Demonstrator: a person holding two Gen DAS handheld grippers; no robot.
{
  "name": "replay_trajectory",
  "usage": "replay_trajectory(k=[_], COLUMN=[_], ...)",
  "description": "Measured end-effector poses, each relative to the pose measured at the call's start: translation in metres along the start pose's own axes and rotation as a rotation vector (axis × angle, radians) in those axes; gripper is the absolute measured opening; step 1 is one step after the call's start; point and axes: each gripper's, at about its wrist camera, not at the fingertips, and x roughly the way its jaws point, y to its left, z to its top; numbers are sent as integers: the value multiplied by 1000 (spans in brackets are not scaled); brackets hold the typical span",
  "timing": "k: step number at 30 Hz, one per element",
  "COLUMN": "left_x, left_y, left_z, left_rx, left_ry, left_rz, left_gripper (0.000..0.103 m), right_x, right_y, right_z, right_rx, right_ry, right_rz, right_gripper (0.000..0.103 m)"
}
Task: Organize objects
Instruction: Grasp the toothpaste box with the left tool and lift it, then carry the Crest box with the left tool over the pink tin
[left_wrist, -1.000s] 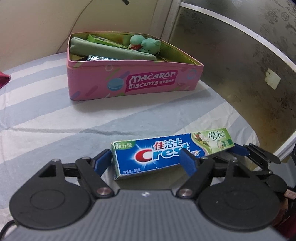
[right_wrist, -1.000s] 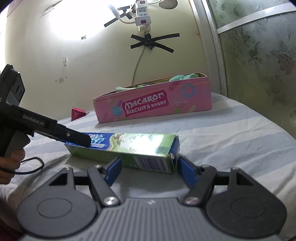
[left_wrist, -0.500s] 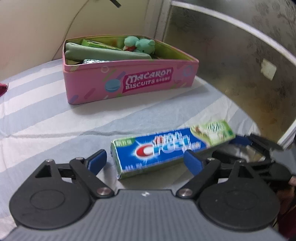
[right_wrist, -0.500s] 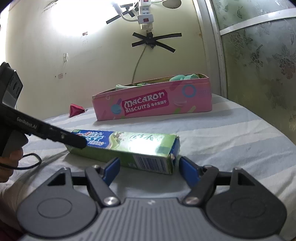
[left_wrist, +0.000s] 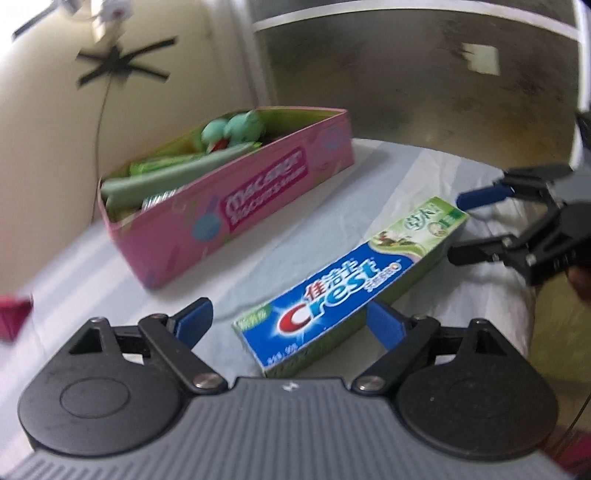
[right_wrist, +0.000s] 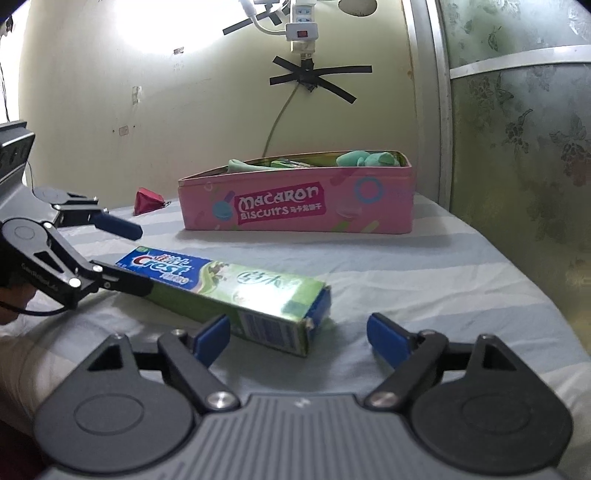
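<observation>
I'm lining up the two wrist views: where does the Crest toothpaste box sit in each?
Left wrist: the Crest toothpaste box lies lower centre, slanting up to the right, its near end between the left gripper's open fingers.
Right wrist: the box lies left of centre, its barcode end by the right gripper's left finger.
Shared landmark: the pink Macaron Biscuits tin behind it.
</observation>
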Motion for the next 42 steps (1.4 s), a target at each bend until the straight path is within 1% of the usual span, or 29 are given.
replay_trajectory(k=[5,8,10,13,15,16,17,20,22,24,28,34,42], left_x=[5,9,10,8,9,8,8,7,4,-1,-7,-4,-5], left_y=[-12,-16,-17,-18,-18,-17,-17,-14,-11,-11,-20,-18,-16], left_z=[0,-3,-8,-10,-9,-10,-10,-8,-7,-3,9,31,58], left_rx=[126,155,176,178,163,158,155,122,96,75,126,147,195], left_ry=[-14,5,2,-9,-23,-35,-47,-52,-58,-78,-128,-175,-244], left_rz=[-12,-19,-4,1,3,6,7,-3,-11,-18,13,30,101], left_gripper=[91,91,91,91,86,78,74,74,73,73,73,73,76], right_x=[2,6,10,19,25,28,30,31,28,24,13,7,10], right_y=[0,4,5,6,6,6,7,8,5,6,4,0,-4], right_z=[-2,0,3,8,11,12,12,12,13,14,22,38,64], right_rx=[-9,-53,-83,-124,-148,-155,-159,-166,-144,-139,-143,-150,-183], right_ry=[5,10,16,37,53,62,66,65,58,46,-2,-57,-136], right_rz=[15,30,41,55,62,73,78,76,83,71,37,-14,-49], right_gripper=[84,84,85,86,87,86,87,85,83,83,83,83,83])
